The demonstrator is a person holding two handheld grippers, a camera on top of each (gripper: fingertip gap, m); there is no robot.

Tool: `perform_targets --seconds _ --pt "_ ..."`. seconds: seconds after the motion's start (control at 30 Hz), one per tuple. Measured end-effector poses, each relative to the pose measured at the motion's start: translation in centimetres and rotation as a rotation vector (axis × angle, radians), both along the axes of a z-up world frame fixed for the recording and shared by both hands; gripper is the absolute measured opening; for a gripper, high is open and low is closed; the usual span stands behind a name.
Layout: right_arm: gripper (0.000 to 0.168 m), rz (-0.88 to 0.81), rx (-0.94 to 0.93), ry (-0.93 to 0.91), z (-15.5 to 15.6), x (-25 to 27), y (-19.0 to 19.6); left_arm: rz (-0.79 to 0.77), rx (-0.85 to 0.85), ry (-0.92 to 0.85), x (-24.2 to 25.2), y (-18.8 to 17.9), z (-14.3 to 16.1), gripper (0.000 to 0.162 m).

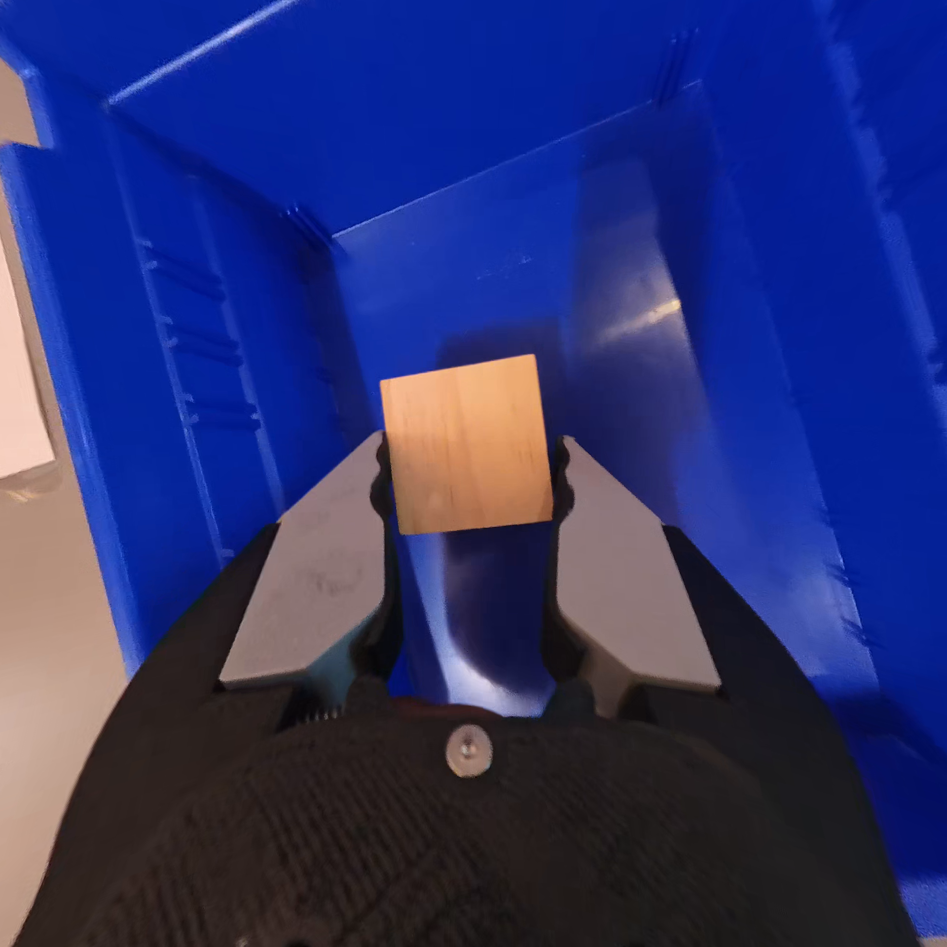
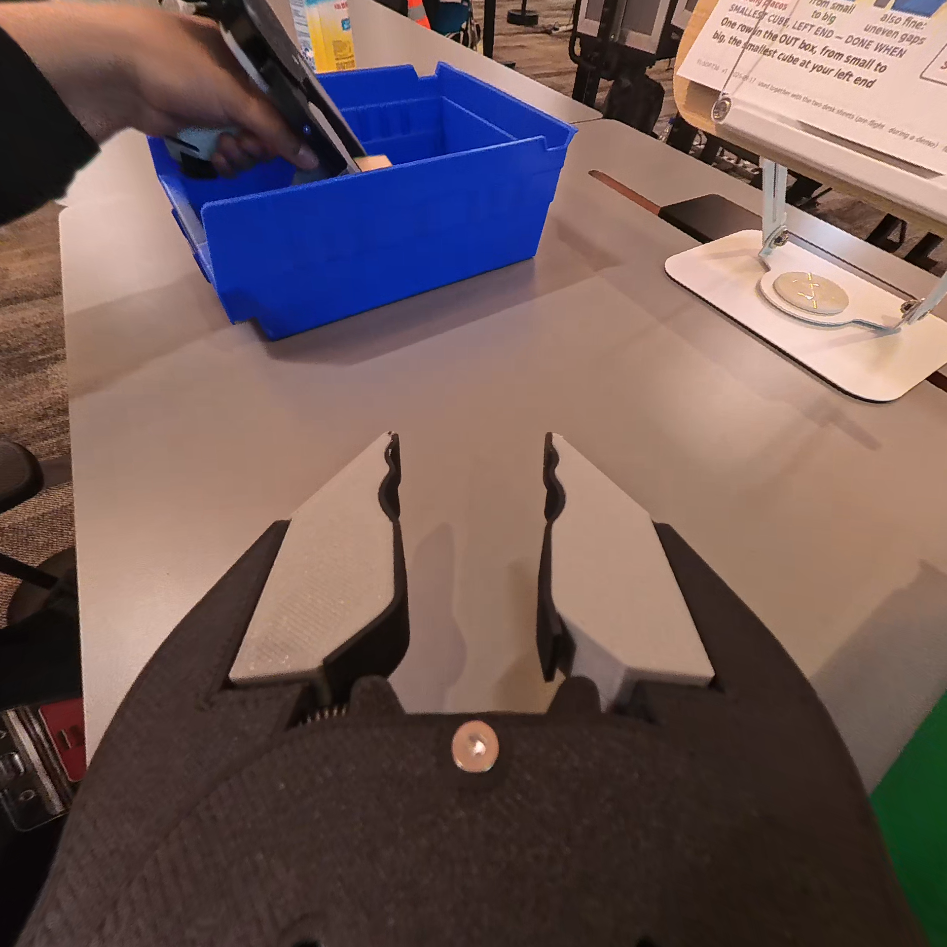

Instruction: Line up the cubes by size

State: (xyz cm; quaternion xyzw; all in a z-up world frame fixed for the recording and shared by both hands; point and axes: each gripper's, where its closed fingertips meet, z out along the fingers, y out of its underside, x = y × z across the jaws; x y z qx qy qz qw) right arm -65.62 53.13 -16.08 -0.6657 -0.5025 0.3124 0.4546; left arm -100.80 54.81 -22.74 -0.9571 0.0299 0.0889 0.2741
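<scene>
Left gripper (image 1: 469, 443) is down inside the blue bin (image 1: 666, 205), jaws clamped on 1 wood cube (image 1: 466, 446), fingertips pressing its left & right faces. Cube hangs just above the bin floor, slightly tilted; can't tell if it touches the floor. Only 1 cube visible in left wrist view, w/ bin walls all round it. Right wrist view: 1 bin (image 2: 358, 241) on the grey table (image 2: 512, 384), w/ a hand (image 2: 153, 87) holding the left gripper (image 2: 353, 166) angled down into it; a bit of the cube (image 2: 376, 163) shows over the near wall. Bin has an inner divider, so 2 sections, cube in the nearer one. Right gripper (image 2: 471, 446) hovers over bare table, well apart from the bin, jaws apart w/ nothing between. 1 white stand (image 2: 768, 317) w/ a printed sheet (image 2: 820, 61) sits at table's right side.
</scene>
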Motion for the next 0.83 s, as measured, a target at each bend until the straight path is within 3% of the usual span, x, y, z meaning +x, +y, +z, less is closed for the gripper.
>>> perform_targets --seconds 0.07,0.2,0.3,0.4,0.5,0.6,0.83 --pt "0.053 0.005 -0.01 0.01 0.1 0.0 0.0 -0.009 0.094 0.046 -0.2 0.5 1.4 0.061" --pt "0.054 0.059 -0.092 0.064 0.7 -0.2 -0.9 -0.095 0.434 0.014 2.5 0.5 7.4 0.061" --pt "0.055 0.162 -0.17 0.154 2.0 -0.5 -2.4 -0.266 0.671 -0.017 7.8 -1.3 12.3 0.061" --pt "0.055 0.366 -0.367 0.303 4.4 -0.4 -5.0 -0.607 0.905 -0.022 16.9 -4.8 15.8 0.06" --pt "0.061 0.583 -0.647 0.415 6.3 0.5 -7.3 -0.948 1.06 0.008 25.9 -9.3 16.5 0.06" --pt "0.059 0.734 -0.781 0.449 7.4 1.4 -9.0 -1.145 1.125 0.022 31.5 -12.4 16.2 0.059" --pt "0.073 0.937 -0.945 0.456 8.6 2.0 -12.3 -1.332 1.193 -0.049 37.1 -16.0 16.6 0.059"
